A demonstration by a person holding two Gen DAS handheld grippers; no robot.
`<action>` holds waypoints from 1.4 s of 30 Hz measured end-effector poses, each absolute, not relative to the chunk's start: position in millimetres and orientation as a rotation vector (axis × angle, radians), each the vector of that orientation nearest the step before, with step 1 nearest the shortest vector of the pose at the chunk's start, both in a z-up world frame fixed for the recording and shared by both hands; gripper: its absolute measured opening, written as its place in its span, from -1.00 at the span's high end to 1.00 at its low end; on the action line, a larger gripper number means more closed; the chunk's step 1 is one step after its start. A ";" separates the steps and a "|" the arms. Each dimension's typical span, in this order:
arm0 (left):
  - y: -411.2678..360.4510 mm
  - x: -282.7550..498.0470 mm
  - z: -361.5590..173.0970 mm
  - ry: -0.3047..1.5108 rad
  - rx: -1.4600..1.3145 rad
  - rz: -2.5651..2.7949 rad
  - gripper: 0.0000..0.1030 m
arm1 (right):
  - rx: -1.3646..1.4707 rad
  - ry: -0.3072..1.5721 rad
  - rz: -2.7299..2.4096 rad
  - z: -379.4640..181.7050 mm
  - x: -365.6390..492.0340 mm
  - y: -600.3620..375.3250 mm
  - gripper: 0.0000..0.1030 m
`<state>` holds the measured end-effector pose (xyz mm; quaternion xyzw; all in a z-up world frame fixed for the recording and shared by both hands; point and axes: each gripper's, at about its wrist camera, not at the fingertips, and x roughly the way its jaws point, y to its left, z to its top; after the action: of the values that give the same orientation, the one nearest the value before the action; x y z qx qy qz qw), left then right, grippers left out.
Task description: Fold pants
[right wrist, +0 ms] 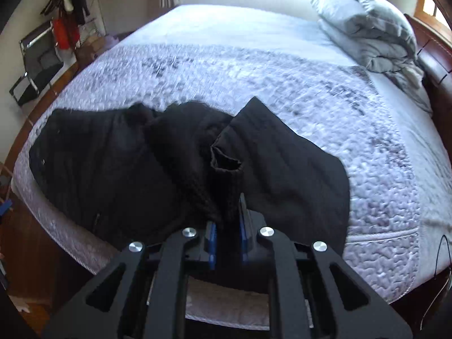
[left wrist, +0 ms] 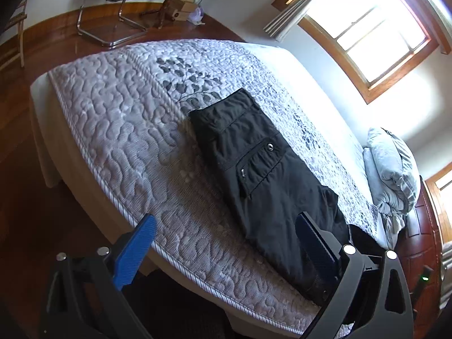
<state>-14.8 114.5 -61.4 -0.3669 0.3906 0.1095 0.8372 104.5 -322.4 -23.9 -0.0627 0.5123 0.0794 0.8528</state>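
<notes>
Black pants (left wrist: 254, 163) with a buttoned cargo pocket lie lengthwise on the quilted mattress (left wrist: 118, 130) near its front edge. My left gripper (left wrist: 226, 248) hovers open above that edge; its right blue pad (left wrist: 313, 243) is over the pants' near end, and nothing is pinched. In the right wrist view the pants (right wrist: 99, 163) are bunched, with one leg pulled up and over. My right gripper (right wrist: 227, 237) is shut on that leg's black fabric just below the open cuff (right wrist: 226, 162). The picture is blurred by motion.
A folded grey duvet (right wrist: 370, 28) lies at the head of the bed by the dark wooden headboard (right wrist: 435, 56). A metal-framed chair (left wrist: 118, 2) and boxes stand on the wooden floor (left wrist: 34, 197) beyond the foot. A bright window (left wrist: 373, 36) is on the far wall.
</notes>
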 end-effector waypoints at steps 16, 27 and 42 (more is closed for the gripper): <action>115.6 -21.0 -71.2 0.842 -0.815 0.248 -0.93 | -0.375 1.156 0.242 -85.4 87.9 -259.5 0.77; 98.0 -7.8 -71.3 0.867 -0.792 0.217 -0.93 | -0.362 1.185 0.296 -103.4 85.4 -259.0 0.66; 91.2 7.0 -76.7 0.925 -0.782 0.206 -0.93 | 0.296 1.145 0.406 -47.0 70.1 -400.3 -0.44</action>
<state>7.0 91.2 -76.7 -0.3667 0.4340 0.0965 0.8172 70.1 -400.3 -47.0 0.1385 0.5357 0.1898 0.8110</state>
